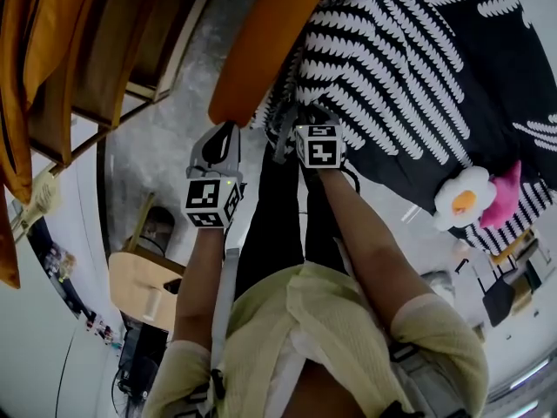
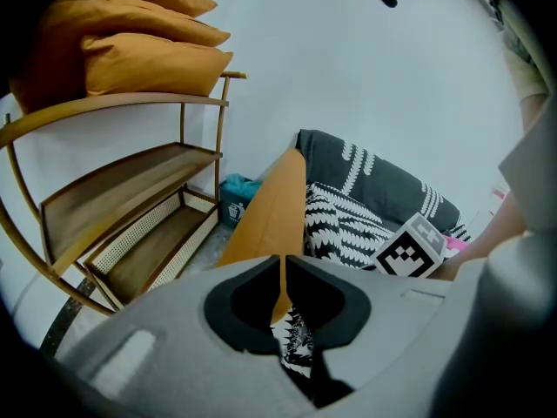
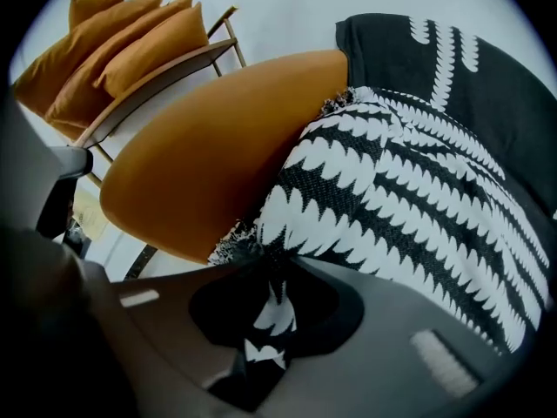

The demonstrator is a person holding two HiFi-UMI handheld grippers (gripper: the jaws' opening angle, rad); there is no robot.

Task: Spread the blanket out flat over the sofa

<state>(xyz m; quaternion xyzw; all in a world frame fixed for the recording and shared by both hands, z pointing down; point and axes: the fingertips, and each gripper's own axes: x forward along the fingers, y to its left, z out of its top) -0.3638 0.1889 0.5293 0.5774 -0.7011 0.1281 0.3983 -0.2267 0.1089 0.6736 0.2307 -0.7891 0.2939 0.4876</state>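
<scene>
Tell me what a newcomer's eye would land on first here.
The black-and-white zigzag blanket fills the upper right of the head view, its near edge pinched in the right claw. Beside it bulges the orange sofa arm, and a white-and-pink plush toy sits at the blanket's edge, at right.

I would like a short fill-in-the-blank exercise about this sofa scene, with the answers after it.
1. The right tool is shut on the blanket, patterned black and ____.
2. The cushions on the shelf are ____.
3. The plush toy rests ____ the blanket.
Missing words: white; orange; on.
</scene>
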